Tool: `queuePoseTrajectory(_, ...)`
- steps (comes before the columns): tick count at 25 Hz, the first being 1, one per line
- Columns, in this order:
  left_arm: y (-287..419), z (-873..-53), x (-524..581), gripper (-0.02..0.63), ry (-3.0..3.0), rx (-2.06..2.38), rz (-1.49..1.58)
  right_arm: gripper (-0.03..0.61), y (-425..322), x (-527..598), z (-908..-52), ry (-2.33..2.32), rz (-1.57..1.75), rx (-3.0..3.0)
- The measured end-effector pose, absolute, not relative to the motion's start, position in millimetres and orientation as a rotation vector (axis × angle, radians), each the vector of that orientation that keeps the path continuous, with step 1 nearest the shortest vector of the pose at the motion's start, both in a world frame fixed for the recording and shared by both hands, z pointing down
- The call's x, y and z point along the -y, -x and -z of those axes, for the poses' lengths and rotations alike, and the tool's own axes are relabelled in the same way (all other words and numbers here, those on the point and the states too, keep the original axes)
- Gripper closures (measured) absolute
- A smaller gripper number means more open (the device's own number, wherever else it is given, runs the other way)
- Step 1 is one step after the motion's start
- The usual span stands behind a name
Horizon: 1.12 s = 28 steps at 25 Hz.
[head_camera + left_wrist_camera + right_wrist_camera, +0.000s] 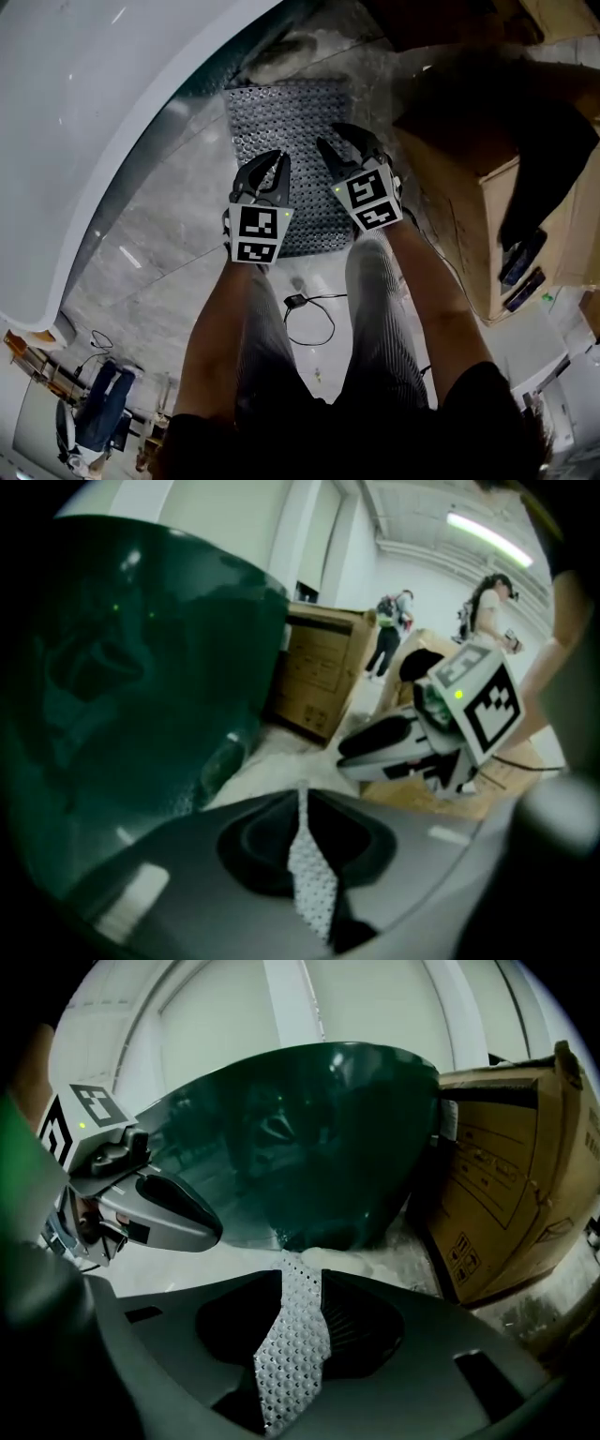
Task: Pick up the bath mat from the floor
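So the bath mat [281, 117] lies flat on the floor, right beside the tub [84, 141]. Both claws hang over its near half. The left claw [279, 159] has its tips together with nothing in them. The right claw [328, 134] stands open, and you can see the mat through the gap.
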<state>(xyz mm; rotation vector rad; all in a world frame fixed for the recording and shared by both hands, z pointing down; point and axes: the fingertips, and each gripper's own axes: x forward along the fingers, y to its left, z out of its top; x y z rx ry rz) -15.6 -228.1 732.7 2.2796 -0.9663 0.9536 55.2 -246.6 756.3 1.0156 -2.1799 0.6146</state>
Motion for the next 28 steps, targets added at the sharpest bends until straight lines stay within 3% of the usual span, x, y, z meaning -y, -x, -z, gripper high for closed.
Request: queuePoseTrajectory(28, 30, -896, 264, 0.572, -2.374, 1.034, -0.989, 0.400, -70, 306, -961, -0.935, -0.189, 2.088)
